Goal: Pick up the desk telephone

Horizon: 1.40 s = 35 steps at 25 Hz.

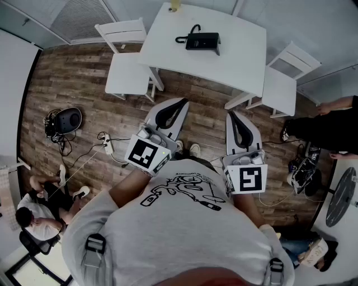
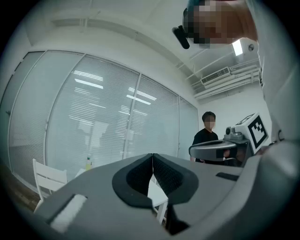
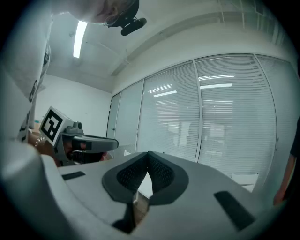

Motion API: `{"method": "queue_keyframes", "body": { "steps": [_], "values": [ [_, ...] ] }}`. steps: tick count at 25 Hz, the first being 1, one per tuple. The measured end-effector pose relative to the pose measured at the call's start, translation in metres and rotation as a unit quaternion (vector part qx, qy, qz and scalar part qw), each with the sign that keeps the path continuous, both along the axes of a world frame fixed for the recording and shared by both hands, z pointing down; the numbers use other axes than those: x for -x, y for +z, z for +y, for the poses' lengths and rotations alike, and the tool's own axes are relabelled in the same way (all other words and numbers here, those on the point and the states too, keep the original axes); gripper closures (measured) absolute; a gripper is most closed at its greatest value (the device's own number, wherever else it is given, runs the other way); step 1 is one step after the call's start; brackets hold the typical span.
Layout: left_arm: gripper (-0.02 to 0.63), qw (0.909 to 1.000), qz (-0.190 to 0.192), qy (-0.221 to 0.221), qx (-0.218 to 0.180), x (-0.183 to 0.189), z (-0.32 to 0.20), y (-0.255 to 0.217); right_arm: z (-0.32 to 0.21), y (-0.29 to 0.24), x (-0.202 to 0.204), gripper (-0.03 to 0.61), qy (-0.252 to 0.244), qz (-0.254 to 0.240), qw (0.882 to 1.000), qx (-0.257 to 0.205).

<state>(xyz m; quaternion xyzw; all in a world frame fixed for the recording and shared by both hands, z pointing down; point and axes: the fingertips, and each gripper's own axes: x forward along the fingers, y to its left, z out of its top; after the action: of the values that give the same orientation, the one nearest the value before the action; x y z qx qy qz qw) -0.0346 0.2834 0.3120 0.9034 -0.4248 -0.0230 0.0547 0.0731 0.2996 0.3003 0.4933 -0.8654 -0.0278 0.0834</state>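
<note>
A black desk telephone (image 1: pixel 202 41) with a curled cord lies on the white table (image 1: pixel 224 61) at the far side of the room in the head view. My left gripper (image 1: pixel 182 102) and right gripper (image 1: pixel 232 116) are both held close to my body, well short of the table, level and side by side. Both are shut with nothing between the jaws. In the left gripper view the left gripper (image 2: pixel 152 155) has its tips together; the right gripper (image 3: pixel 148 153) looks the same in its own view. Neither gripper view shows the telephone.
White chairs stand left (image 1: pixel 126 61) and right (image 1: pixel 282 81) of the table. A small bottle (image 1: pixel 174 5) sits at the table's far edge. Cables and a dark device (image 1: pixel 67 120) lie on the wood floor at left. People are at the left bottom and right edges.
</note>
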Motion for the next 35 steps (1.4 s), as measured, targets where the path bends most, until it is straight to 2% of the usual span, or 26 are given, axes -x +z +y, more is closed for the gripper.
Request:
{"method": "queue_keyframes", "body": {
  "steps": [8, 18, 28, 35],
  "values": [
    [0.609, 1.0000, 0.005, 0.006, 0.003, 0.032, 0.005, 0.003, 0.001, -0.006, 0.034, 0.572, 0.004, -0.013, 1.000, -0.018],
    [0.609, 0.9998, 0.006, 0.011, 0.014, 0.068, 0.004, 0.018, -0.005, 0.008, 0.067, 0.572, 0.009, -0.017, 1.000, -0.007],
    [0.610, 0.9997, -0.001, 0.008, 0.021, 0.051, -0.044, 0.021, -0.058, 0.017, 0.055, 0.572, -0.003, -0.039, 0.999, -0.003],
    [0.609, 0.9998, -0.009, -0.002, 0.018, 0.014, -0.118, 0.019, -0.130, 0.020, 0.014, 0.572, -0.006, -0.048, 0.999, -0.001]
  ]
}}
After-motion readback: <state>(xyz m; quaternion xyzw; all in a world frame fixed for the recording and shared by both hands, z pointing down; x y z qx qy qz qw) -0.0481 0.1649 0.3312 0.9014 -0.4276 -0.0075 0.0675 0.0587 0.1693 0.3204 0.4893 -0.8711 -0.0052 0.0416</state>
